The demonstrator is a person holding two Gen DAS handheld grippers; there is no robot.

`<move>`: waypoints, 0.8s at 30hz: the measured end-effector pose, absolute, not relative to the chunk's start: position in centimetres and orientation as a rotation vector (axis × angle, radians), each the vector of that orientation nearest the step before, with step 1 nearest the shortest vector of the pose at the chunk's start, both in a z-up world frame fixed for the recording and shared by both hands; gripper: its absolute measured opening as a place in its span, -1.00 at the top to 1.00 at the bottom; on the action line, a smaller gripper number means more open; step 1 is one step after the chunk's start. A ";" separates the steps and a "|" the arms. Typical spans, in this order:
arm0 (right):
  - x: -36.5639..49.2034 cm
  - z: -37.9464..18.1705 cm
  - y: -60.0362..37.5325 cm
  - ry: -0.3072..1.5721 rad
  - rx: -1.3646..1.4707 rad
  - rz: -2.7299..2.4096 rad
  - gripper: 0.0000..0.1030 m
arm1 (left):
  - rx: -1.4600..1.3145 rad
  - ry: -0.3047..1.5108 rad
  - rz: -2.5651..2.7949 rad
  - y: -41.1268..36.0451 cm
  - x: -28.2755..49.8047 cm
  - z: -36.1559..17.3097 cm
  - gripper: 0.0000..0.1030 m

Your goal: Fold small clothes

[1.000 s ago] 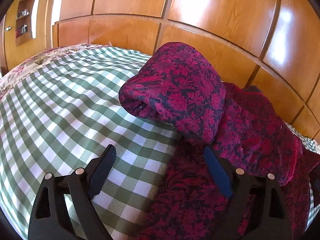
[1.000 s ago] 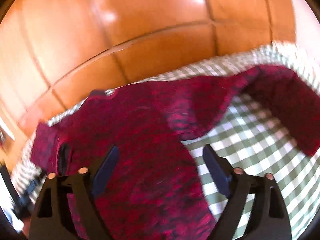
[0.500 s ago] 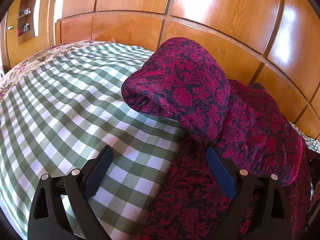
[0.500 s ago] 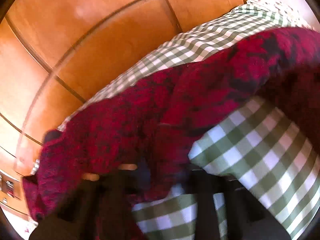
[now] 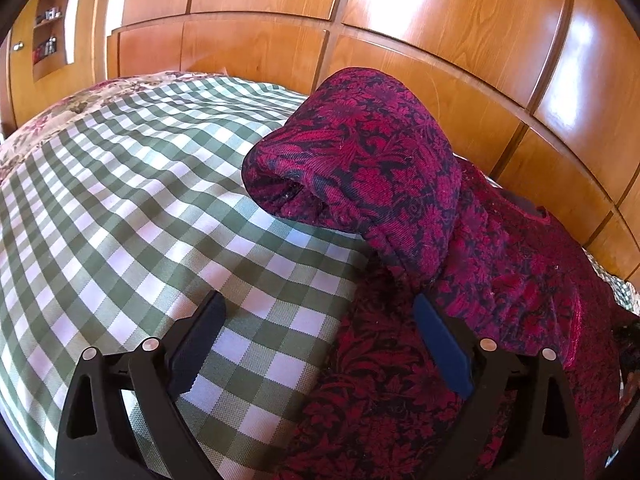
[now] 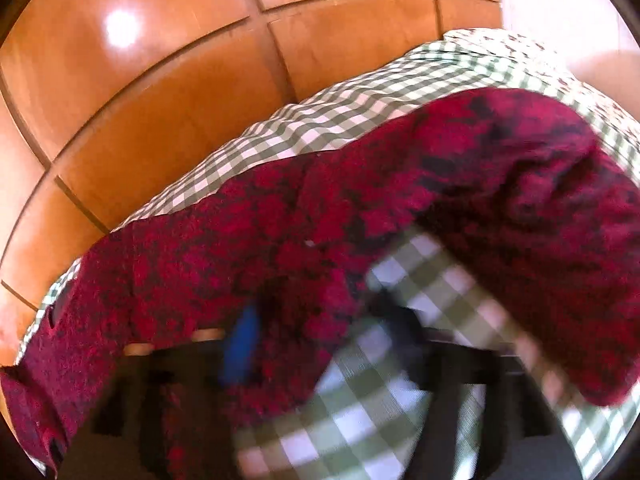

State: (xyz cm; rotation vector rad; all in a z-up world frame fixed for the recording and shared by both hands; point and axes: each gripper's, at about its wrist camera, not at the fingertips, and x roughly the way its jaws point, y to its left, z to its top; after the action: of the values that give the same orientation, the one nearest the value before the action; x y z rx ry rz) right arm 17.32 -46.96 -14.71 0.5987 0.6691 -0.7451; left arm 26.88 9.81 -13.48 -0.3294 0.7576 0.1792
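Observation:
A dark red floral garment lies on the green-and-white checked bedcover; one sleeve stands up bunched, its cuff open toward me. My left gripper is open and empty, its right finger at the garment's edge. In the right wrist view, blurred by motion, the garment stretches across the cover with a sleeve at the right. My right gripper is low on the cloth, a fold bunched between the fingers; whether it grips is unclear.
Glossy wooden wardrobe panels rise right behind the bed. A floral bedspread shows at the far left edge of the checked cover. Shelves are set in the wall at far left.
The right gripper has swung down onto the garment and narrowed from wide open, with cloth now between its fingers. The left gripper has hardly moved and stays open.

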 end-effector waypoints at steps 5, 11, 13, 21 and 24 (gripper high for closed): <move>15.6 -10.8 -40.5 0.574 0.456 -0.599 -0.31 | -0.322 0.759 0.184 9.7 26.9 -13.5 -0.84; 19.5 -10.3 -32.2 0.667 0.486 -0.132 -0.29 | -0.322 0.760 0.183 9.7 26.9 -13.5 -0.87; 21.8 -11.7 -29.8 0.761 0.530 0.000 -0.26 | -0.326 0.761 0.181 9.8 26.9 -13.5 -0.88; 26.5 -16.2 -24.8 0.937 0.597 0.150 0.36 | -0.343 0.763 0.175 10.1 26.8 -13.7 -0.89; 27.1 -16.2 -24.9 0.931 0.540 0.146 0.80 | -0.350 0.764 0.168 10.2 26.8 -13.8 -0.91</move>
State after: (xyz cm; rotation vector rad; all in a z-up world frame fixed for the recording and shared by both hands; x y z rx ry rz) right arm 27.09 -24.87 -16.24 0.5396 0.9305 0.1460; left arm 26.80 10.18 -13.75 -0.3495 0.7635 0.1676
